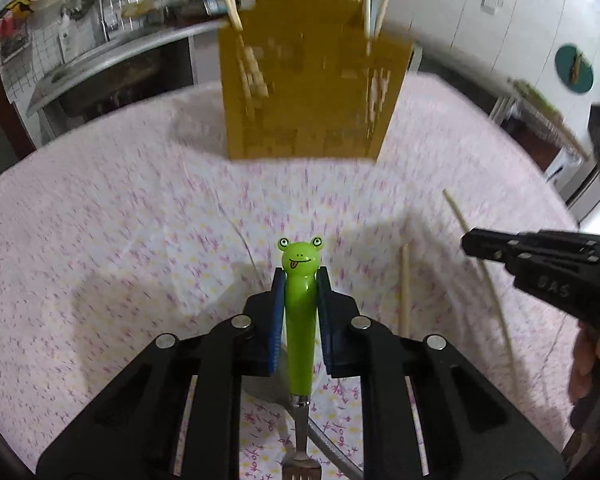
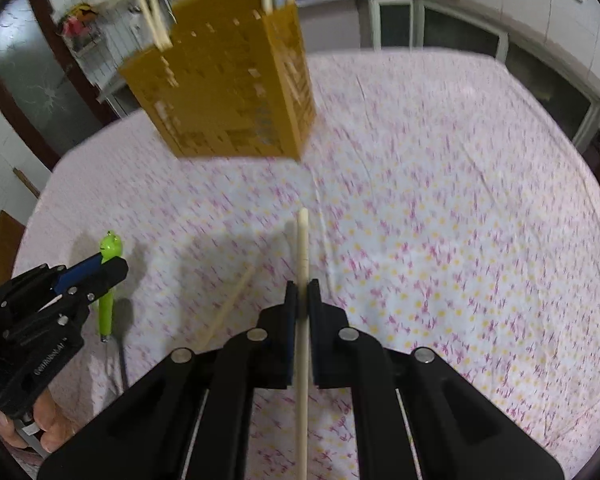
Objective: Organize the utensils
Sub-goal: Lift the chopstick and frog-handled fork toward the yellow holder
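My left gripper is shut on the green frog-headed handle of a fork, whose metal tines point back towards the camera. The right wrist view shows that gripper at the far left, gripping the fork. My right gripper is shut on a pale chopstick that runs straight between its pads. It enters the left wrist view from the right. A second chopstick lies loose on the cloth. The yellow perforated utensil holder stands at the far side with several chopsticks in it.
The table wears a pink flowered cloth. A grey metal utensil lies beneath the fork. A hand grips the left tool. Behind the table are a steel counter with a sink and white cabinets.
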{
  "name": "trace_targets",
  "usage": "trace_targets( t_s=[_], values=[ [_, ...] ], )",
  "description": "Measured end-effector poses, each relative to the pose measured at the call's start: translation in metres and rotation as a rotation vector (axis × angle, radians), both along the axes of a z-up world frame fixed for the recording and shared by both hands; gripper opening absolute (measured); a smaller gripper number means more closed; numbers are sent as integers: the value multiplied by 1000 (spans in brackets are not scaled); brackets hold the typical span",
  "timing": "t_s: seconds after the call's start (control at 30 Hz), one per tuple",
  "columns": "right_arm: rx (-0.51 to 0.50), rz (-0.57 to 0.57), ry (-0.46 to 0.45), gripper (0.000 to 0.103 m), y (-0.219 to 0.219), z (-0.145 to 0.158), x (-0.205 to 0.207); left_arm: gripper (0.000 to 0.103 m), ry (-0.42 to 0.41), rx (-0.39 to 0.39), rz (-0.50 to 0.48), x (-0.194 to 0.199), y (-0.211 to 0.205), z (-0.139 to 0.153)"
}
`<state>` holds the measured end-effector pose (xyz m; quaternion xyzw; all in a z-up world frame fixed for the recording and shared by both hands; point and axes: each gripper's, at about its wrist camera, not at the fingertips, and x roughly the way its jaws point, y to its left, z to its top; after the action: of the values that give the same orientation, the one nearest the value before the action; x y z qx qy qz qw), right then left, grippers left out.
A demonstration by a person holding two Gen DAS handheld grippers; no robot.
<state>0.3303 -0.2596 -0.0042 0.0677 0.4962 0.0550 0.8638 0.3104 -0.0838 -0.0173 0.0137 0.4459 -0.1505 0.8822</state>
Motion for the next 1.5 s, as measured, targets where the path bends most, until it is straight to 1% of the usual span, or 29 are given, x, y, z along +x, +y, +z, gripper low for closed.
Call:
trace_targets(
  t_s=[0.07,0.17,0.27,0.37,0.47,0.67,0.77,0.83,0.87,0.93,1.03,1.1,1.33,1.43,1.5],
  values=[
    [-6,-7,-46,6,0,10,-3,14,-42,-26,10,-3,6,12],
    [17,-13,-138,6,-1,27,-9,14,-73,-68,29,-3,14,25],
    [25,-10,-225,6,-4,37,-12,14,-122,-113,43,-7,26,37],
    [44,-18,-322,6,-8,47,-14,14,-175,-134,53,-9,32,49],
    [60,-26,-383,6,-10,55,-16,14,-200,-154,55,-9,32,58],
    [72,-33,-545,6,-9,75,-13,14,-280,-154,39,-4,27,82],
    [84,-30,-613,6,-11,78,-14,14,-296,-158,30,1,23,89],
    [101,-11,-678,6,-12,78,-13,14,-300,-163,27,5,23,93],
    [84,-12,-706,6,-11,79,-11,14,-306,-165,29,7,24,96],
    [76,-15,-744,6,-9,82,-8,14,-315,-166,33,12,24,103],
    [94,-35,-803,6,-11,90,-1,14,-320,-167,28,20,21,116],
    [111,-48,-850,6,-12,100,7,14,-332,-161,28,26,20,128],
    [127,-83,-999,6,-11,142,36,14,-407,-146,50,43,20,187],
    [135,-100,-1051,6,-9,155,50,14,-440,-141,48,54,17,212],
    [135,-113,-1074,6,-8,160,60,14,-465,-129,45,62,13,223]
  ],
)
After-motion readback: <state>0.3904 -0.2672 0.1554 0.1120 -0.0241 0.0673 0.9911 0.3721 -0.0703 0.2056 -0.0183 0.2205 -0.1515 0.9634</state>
